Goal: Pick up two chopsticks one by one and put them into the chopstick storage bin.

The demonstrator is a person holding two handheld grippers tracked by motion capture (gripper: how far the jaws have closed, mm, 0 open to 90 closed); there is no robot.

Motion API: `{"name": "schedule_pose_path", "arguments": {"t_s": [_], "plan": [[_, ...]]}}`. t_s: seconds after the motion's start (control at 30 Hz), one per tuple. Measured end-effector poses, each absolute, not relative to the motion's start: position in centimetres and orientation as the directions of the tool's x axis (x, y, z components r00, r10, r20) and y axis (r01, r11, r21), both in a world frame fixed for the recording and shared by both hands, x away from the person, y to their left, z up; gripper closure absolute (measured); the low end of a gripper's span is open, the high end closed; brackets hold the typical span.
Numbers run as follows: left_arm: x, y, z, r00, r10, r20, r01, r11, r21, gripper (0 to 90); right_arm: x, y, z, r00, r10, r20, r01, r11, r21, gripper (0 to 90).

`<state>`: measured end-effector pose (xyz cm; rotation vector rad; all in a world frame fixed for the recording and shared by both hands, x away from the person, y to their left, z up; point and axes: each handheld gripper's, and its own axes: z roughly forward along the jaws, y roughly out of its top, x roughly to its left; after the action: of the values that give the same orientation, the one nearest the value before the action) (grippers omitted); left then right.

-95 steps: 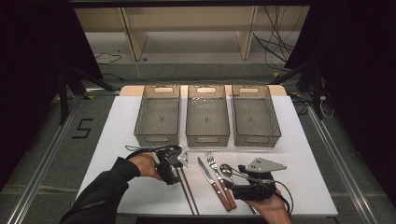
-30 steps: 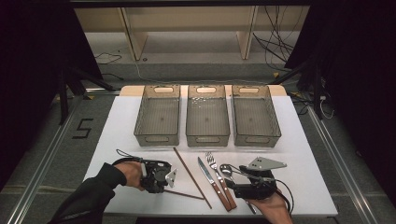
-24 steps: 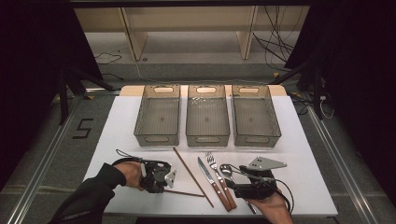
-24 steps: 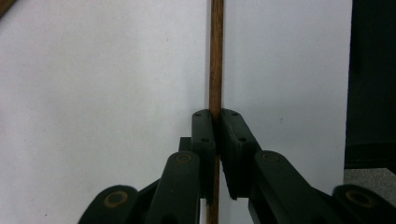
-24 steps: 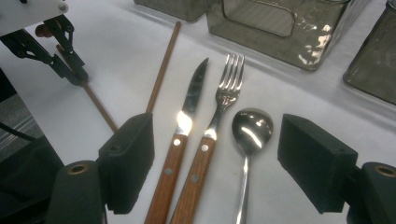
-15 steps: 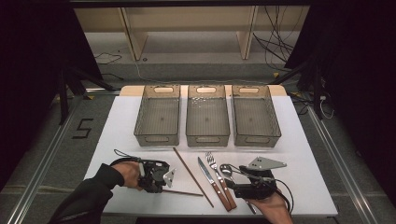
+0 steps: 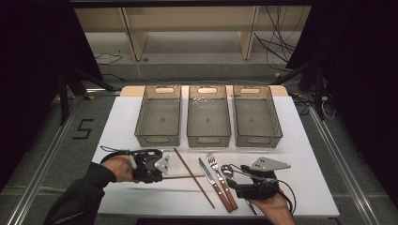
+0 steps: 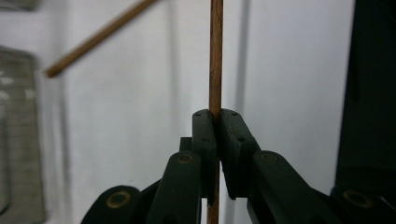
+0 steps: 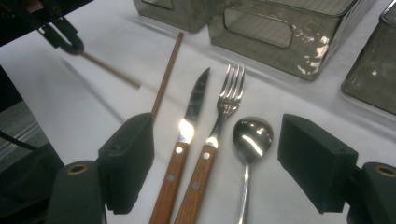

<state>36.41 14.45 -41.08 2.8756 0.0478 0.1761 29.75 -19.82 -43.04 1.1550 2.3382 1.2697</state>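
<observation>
So the left gripper has its jaws clamped tight on one wooden chopstick, pinching it near one end. In the high view that stick runs pretty much level across the worktop, long axis left to right, free tip pointing toward the knife and stopping just short of its blade. In the left gripper view it shoots straight ahead out of the closed jaws.

The second chopstick lies flat on the worktop on a diagonal, far end up near the left bin, near end down toward the front edge. The held one crosses it about midway; can't tell if they touch.

The right gripper sits at the front right with its jaws wide apart, nothing between them. Just ahead of it the knife, fork and spoon lie side by side, handles toward the person, working ends pointing at the three bins.
</observation>
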Motion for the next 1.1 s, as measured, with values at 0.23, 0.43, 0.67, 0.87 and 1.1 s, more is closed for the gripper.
{"name": "schedule_pose_path", "arguments": {"t_s": [0.23, 0.43, 0.67, 0.87, 1.1], "plan": [[38.1, 15.0, -39.0, 0.958, 0.246, 0.15, 0.17, -0.904, 0.392, 84.6, 29.5, -20.1, -42.8, -0.671, 0.726, 0.155, 0.489, 0.276, 0.827, 26.7], [40.7, 14.6, -36.5, 0.863, 0.486, 0.137, 0.359, -0.782, 0.509, 84.5, 29.3, -20.3, -42.5, -0.679, 0.718, 0.153, 0.45, 0.242, 0.859, 24.7], [43.6, 15.1, -35.3, 0.781, 0.622, 0.061, 0.489, -0.669, 0.56, 84.6, 29.1, -20.4, -42.4, -0.681, 0.716, 0.153, 0.439, 0.232, 0.868, 24.1], [46.3, 16.0, -34.8, 0.7, 0.714, -0.008, 0.587, -0.569, 0.576, 84.6, 29.1, -20.4, -42.4, -0.683, 0.715, 0.151, 0.434, 0.23, 0.871, 24.0], [48.9, 16.7, -34.1, 0.641, 0.767, -0.034, 0.639, -0.508, 0.578, 84.6, 29.1, -20.4, -42.4, -0.685, 0.712, 0.151, 0.434, 0.233, 0.87, 24.1]]}}
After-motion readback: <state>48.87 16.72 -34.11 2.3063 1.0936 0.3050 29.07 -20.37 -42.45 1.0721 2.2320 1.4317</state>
